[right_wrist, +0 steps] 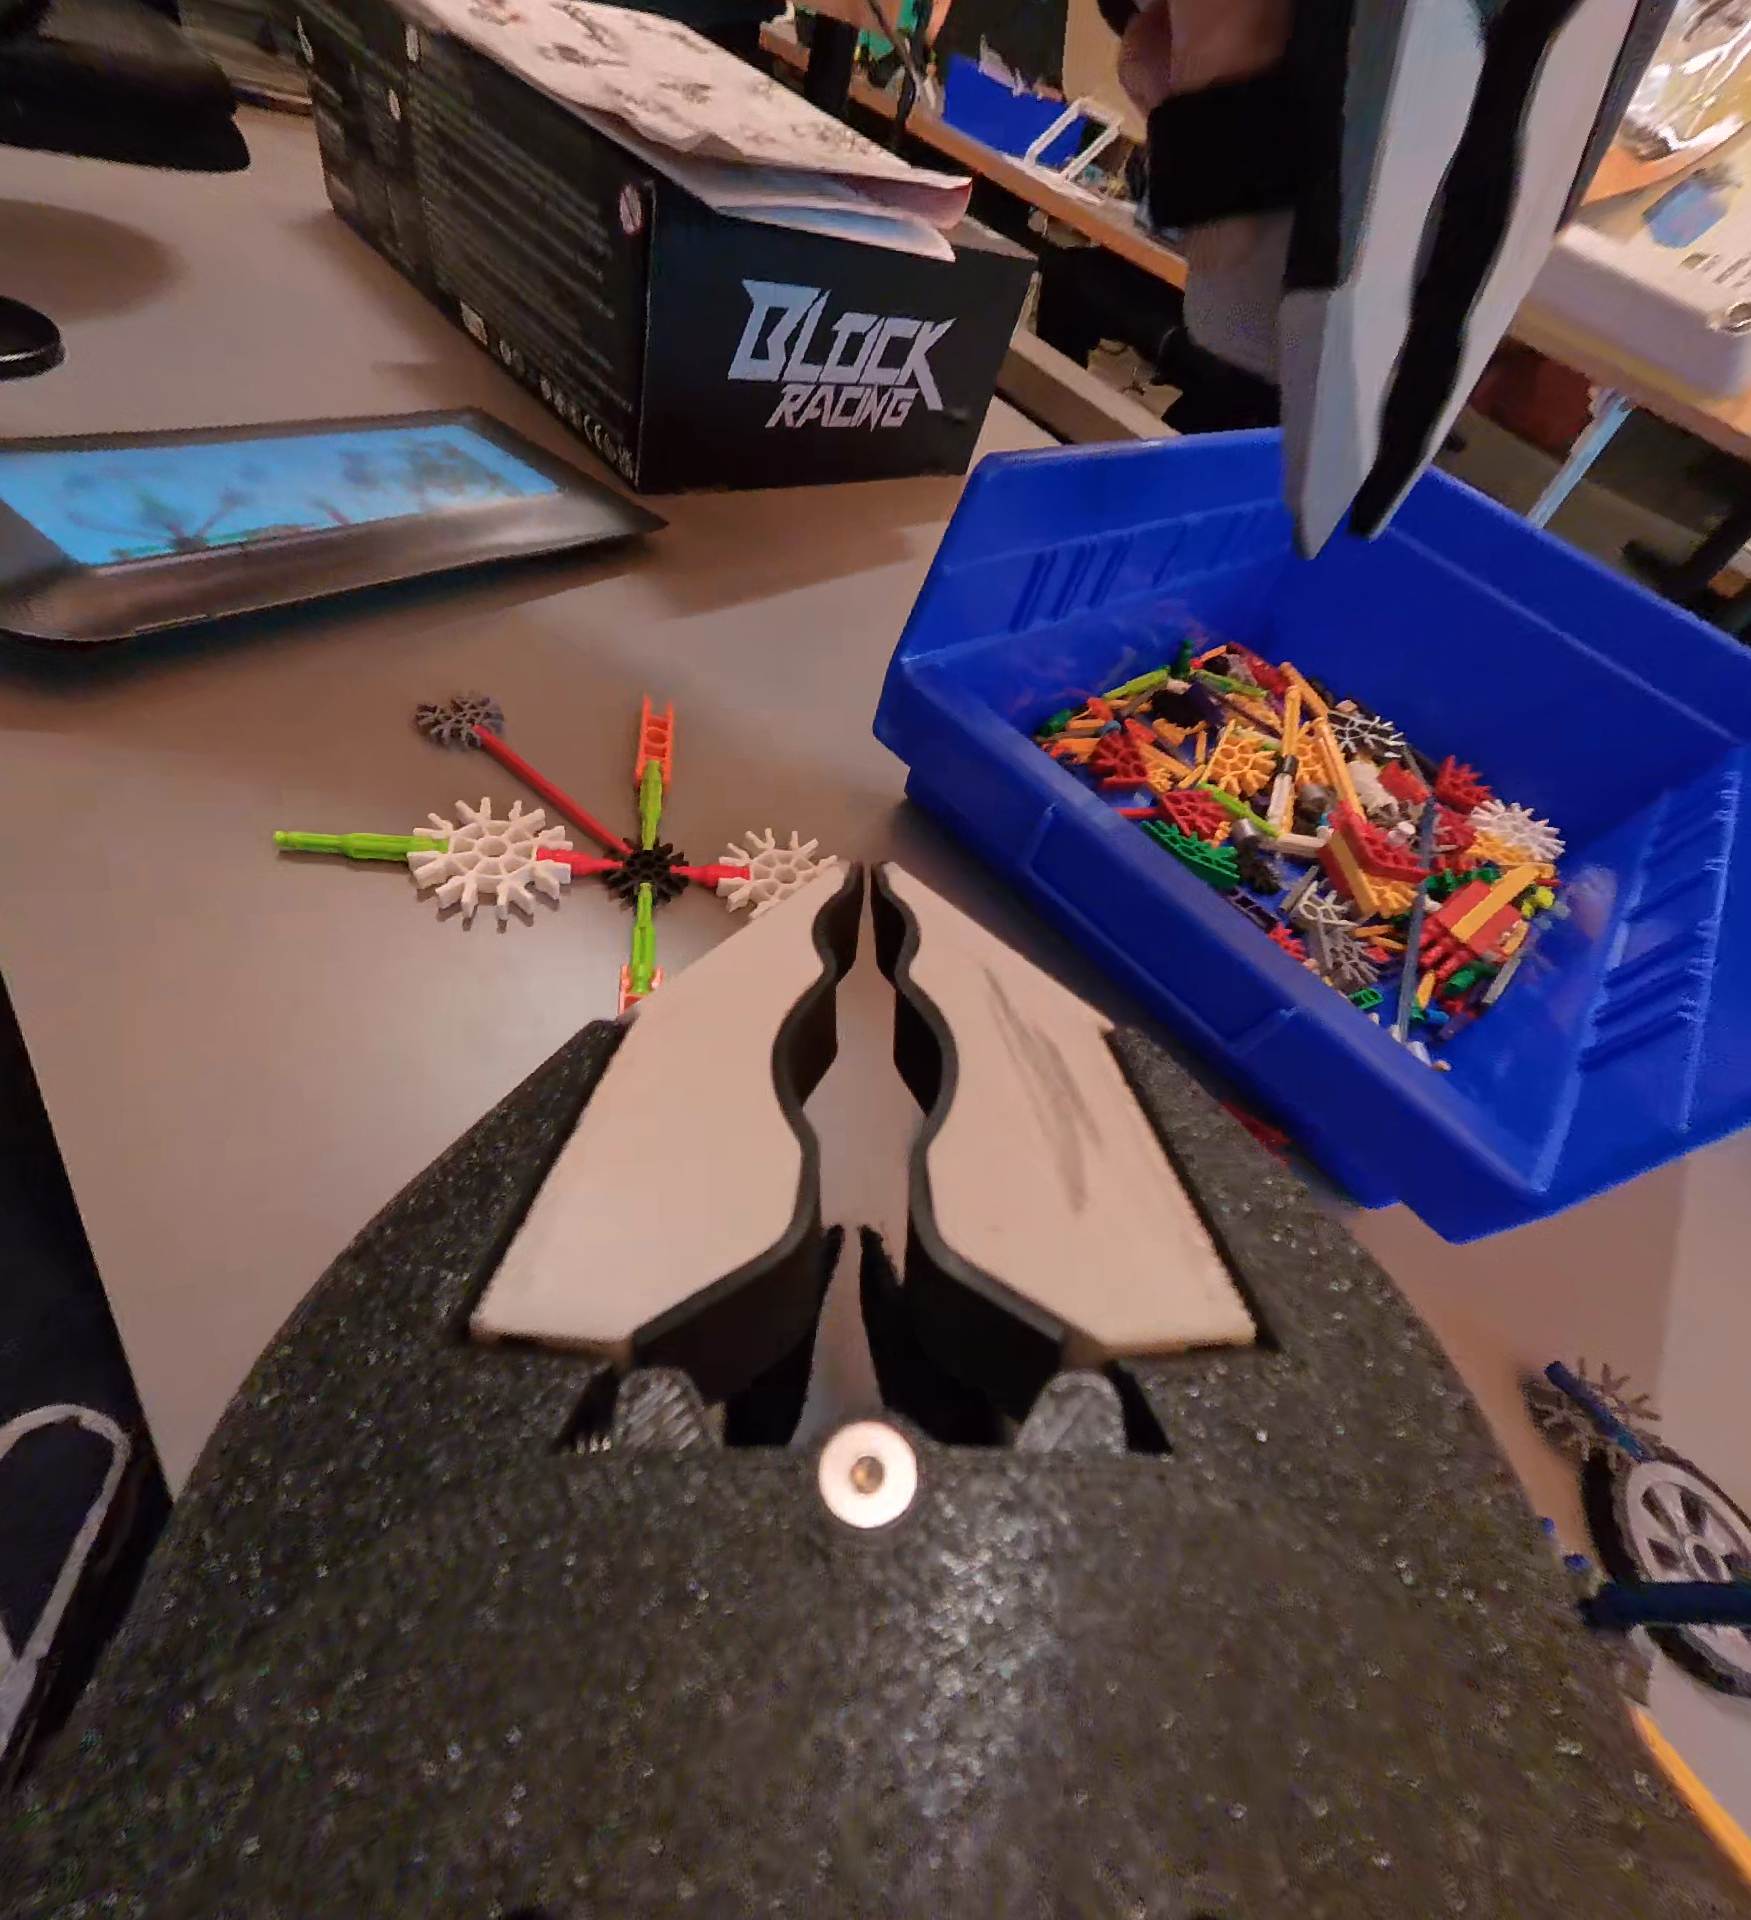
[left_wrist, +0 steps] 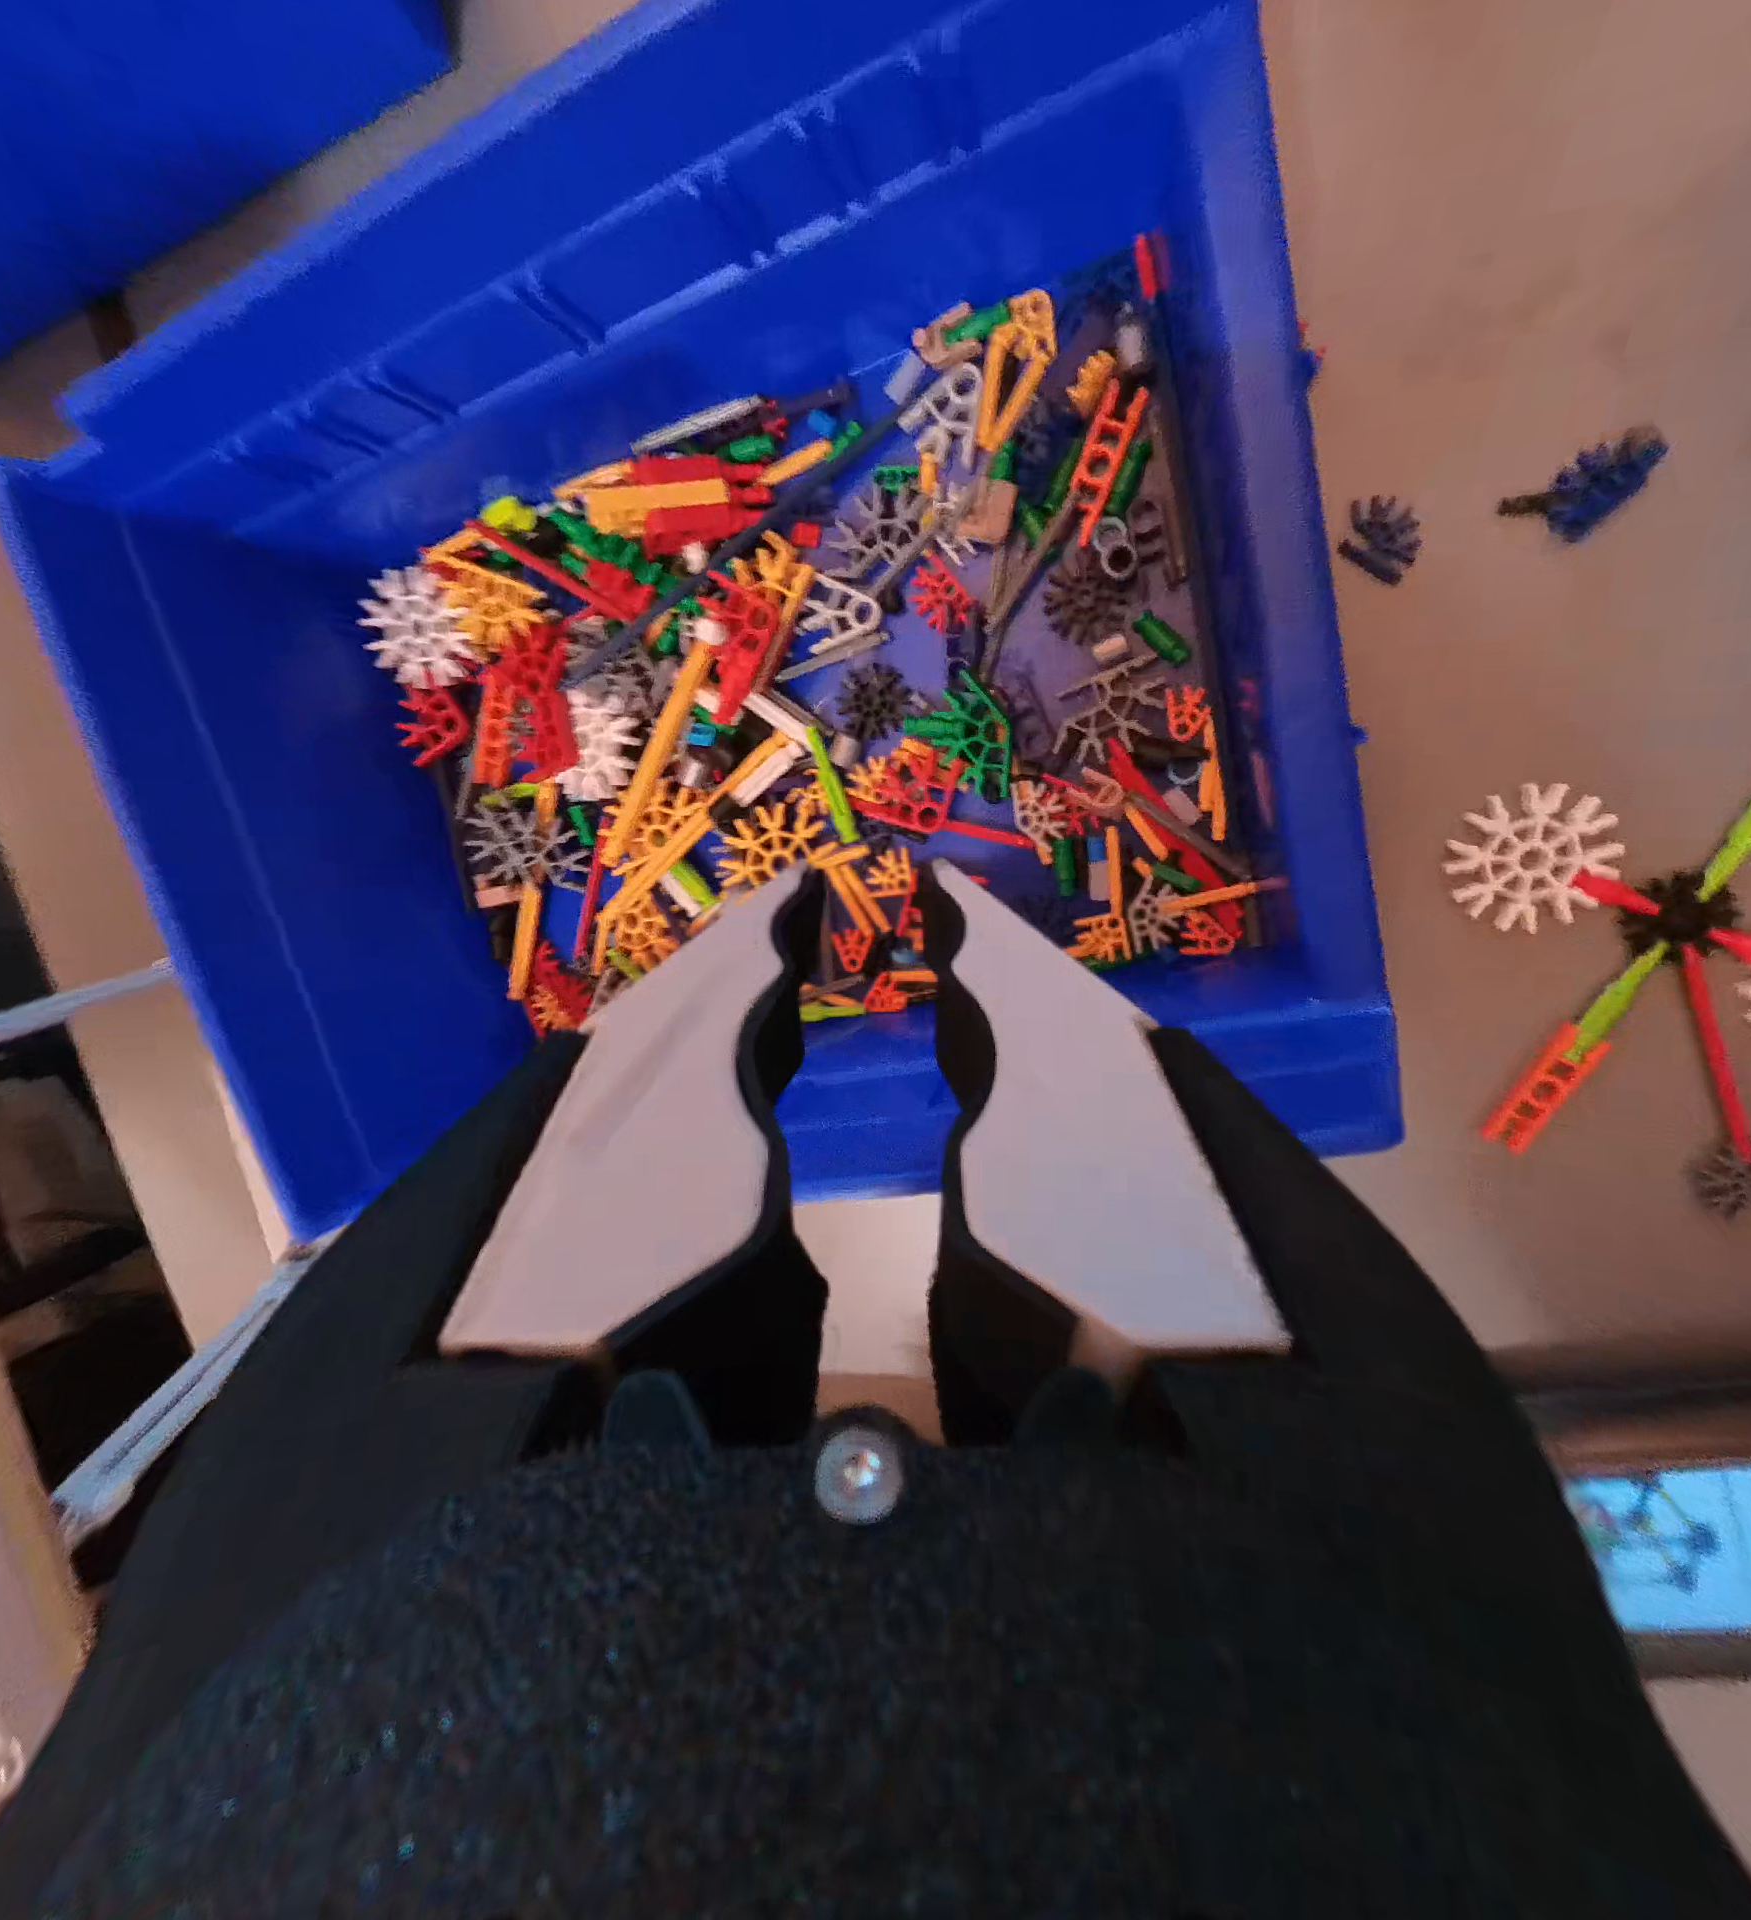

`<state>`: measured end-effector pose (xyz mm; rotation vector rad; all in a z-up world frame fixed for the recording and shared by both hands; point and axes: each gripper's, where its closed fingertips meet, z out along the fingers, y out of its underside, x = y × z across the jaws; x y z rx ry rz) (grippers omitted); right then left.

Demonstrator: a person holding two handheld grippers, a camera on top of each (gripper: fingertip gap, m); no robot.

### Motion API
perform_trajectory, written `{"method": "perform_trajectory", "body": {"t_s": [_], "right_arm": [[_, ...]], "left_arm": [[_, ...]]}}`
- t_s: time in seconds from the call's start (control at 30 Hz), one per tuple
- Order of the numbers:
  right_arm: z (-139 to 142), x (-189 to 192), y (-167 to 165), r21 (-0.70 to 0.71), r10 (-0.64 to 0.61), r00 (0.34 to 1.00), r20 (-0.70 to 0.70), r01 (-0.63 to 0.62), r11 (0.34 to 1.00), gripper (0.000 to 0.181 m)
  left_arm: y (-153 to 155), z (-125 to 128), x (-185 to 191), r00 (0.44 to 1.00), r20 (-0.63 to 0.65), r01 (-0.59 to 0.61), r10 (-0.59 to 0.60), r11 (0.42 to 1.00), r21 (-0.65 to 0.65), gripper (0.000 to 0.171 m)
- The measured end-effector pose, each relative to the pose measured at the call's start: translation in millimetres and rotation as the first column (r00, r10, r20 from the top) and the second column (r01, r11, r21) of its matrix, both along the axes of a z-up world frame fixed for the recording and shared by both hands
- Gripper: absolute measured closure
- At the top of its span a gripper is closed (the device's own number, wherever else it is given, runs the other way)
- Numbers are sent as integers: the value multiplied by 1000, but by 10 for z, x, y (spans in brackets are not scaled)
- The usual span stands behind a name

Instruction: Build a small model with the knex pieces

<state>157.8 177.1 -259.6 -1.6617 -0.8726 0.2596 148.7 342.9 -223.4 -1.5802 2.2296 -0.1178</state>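
Hovering above a blue plastic bin [left_wrist: 258, 790] of mixed coloured construction-toy rods and connectors [left_wrist: 829, 707], the left gripper [left_wrist: 866, 878] has its fingers slightly apart, holding nothing. The right gripper [right_wrist: 866, 871], tips almost together and empty, sits low over the beige bench [right_wrist: 227, 1039] beside a flat star-shaped assembly of white snowflake connectors and red and green rods [right_wrist: 642, 868].

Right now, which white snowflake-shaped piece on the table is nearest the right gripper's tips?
The smaller-looking white snowflake connector, just left of the right gripper tips; the other white snowflake connector, bearing a green rod, lies farther left.
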Motion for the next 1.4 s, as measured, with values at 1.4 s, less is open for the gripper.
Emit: {"method": "perform_trajectory", "body": {"t_s": [1.4], "right_arm": [[288,180,42,96,-51,980,-191,71,993,180]], "left_arm": [[653,-596,532,974,-201,100,-106,994,-38,91]]}}
